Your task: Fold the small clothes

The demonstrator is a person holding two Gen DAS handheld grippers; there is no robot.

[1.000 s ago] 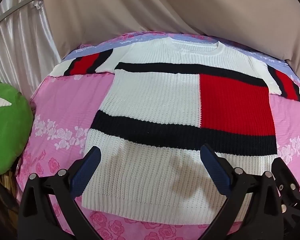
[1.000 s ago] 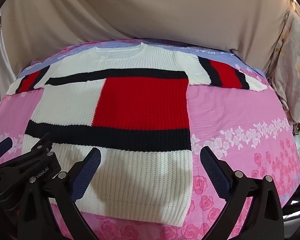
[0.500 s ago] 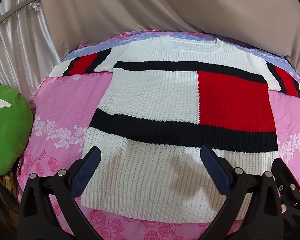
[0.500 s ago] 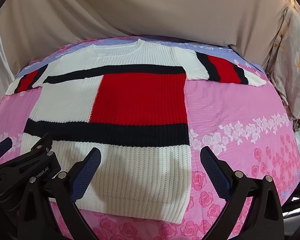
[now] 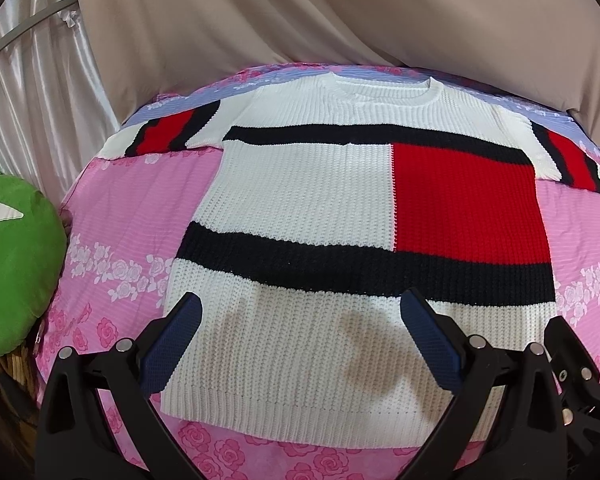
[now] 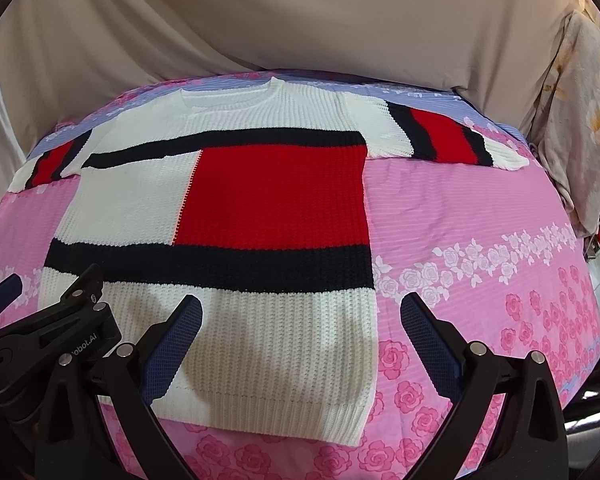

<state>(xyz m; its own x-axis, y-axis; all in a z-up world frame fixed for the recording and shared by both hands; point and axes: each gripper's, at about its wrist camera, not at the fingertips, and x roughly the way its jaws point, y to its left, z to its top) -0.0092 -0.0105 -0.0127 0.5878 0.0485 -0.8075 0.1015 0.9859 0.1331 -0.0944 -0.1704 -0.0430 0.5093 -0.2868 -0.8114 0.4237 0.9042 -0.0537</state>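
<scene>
The knit sweater (image 5: pixel 340 240) lies spread flat on the pink bed (image 6: pixel 480 220), hem nearest. Both the left gripper (image 5: pixel 300 340) and right gripper (image 6: pixel 300 340) hover over the hem, jaws wide open, holding nothing. It looks chunky, soft and floppy, so I'd pinch the near hem corners.

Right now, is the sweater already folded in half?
No, the sweater lies flat and fully spread on the pink bedsheet, both sleeves stretched out.
</scene>
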